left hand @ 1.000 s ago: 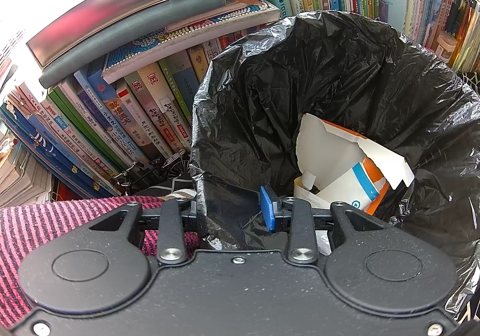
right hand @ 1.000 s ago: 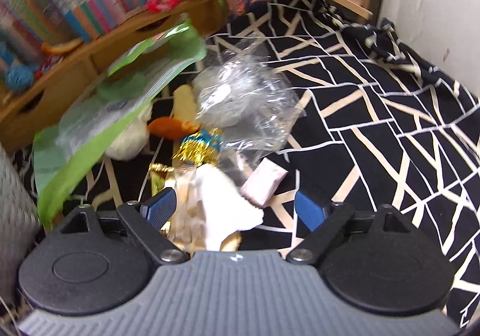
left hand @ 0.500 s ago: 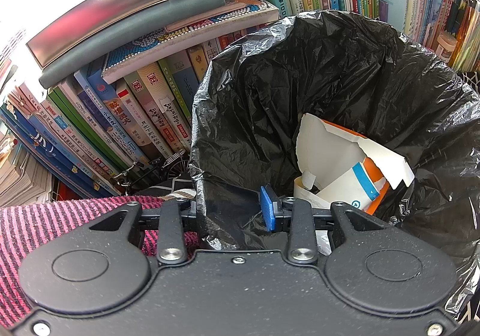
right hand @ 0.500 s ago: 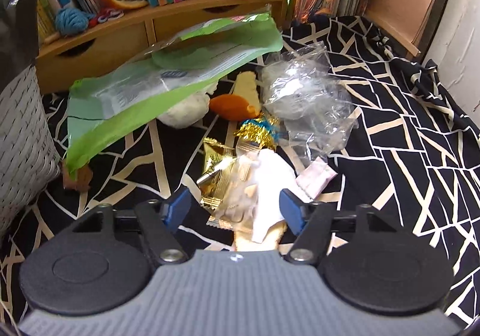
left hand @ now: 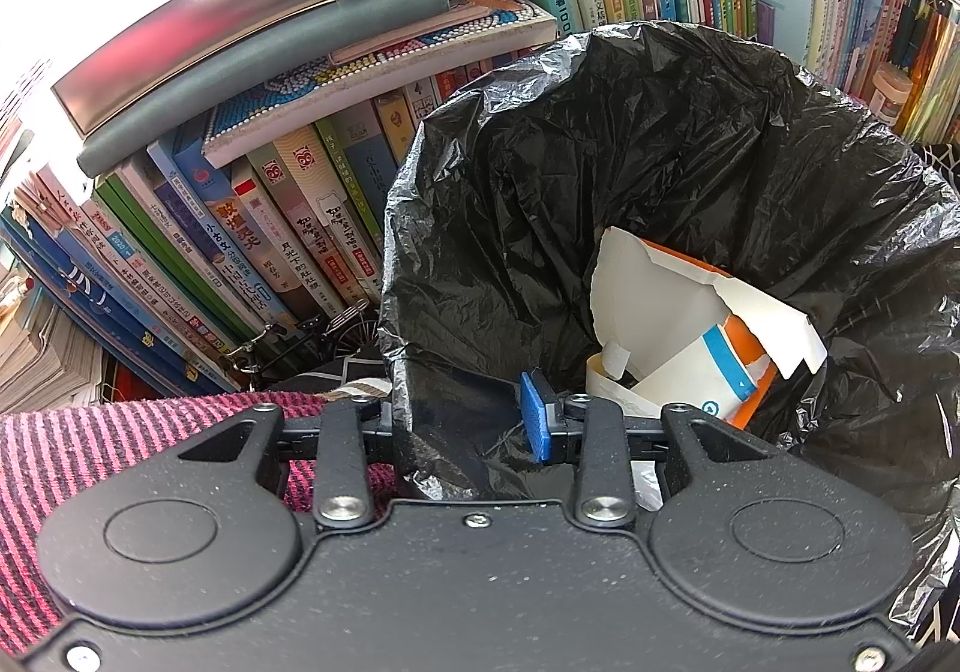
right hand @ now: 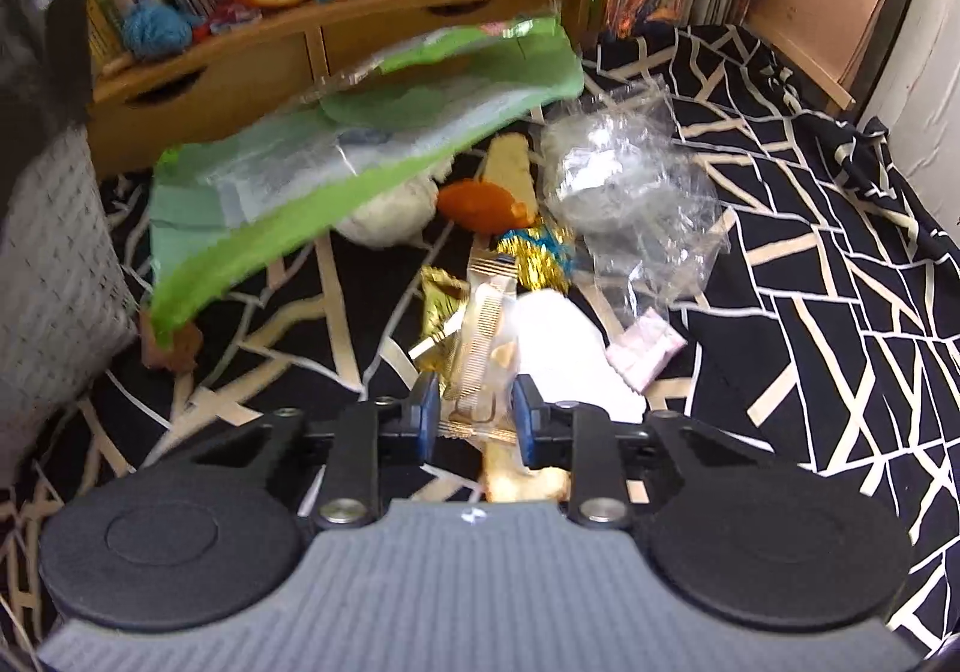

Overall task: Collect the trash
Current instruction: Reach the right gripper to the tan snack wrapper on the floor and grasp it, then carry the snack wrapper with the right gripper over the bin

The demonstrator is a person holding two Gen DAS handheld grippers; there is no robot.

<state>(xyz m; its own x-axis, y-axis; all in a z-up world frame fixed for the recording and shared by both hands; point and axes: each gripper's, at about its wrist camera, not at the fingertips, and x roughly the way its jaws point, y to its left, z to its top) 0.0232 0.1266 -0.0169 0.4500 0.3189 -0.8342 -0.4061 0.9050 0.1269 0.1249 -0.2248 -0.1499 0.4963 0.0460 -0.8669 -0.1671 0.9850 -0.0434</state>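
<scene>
Right tool point(right hand: 471, 420) is closing on a clear-and-gold snack wrapper point(right hand: 486, 336); the wrapper sits between the blue pads and looks already nipped at its near end, so the grip reads as nearly made. It angles down at the trash pile on the black cloth with pale line pattern point(right hand: 810, 282), presumably because the wrapper is the nearest loose piece. Left tool point(left hand: 468, 420) is nearly closed, clamped on the near edge of the black trash bag point(left hand: 600, 180), probably to keep the mouth open and steady for drops. Torn orange-and-white carton point(left hand: 690, 330) already lies inside the bag.

Remaining trash, all just beyond the wrapper: white tissue point(right hand: 564, 342) touching it on the right, small pink packet point(right hand: 645, 348) beside that, crumpled clear plastic point(right hand: 618, 192) further back, blue-gold foil point(right hand: 534, 252), orange peel-like scrap point(right hand: 480, 201), and a big green package point(right hand: 360, 150) arching over the left side.

Hard to read: the left tool's left pad is hidden behind bag film, only the right blue pad shows. The right view is motion-blurred, so wrapper print is illegible. A pale yellowish piece under the right tool is cut off by its body and cannot be identified. The bag's bottom is not visible. Grey woven bin wall point(right hand: 48, 264) is cropped at the left edge.
</scene>
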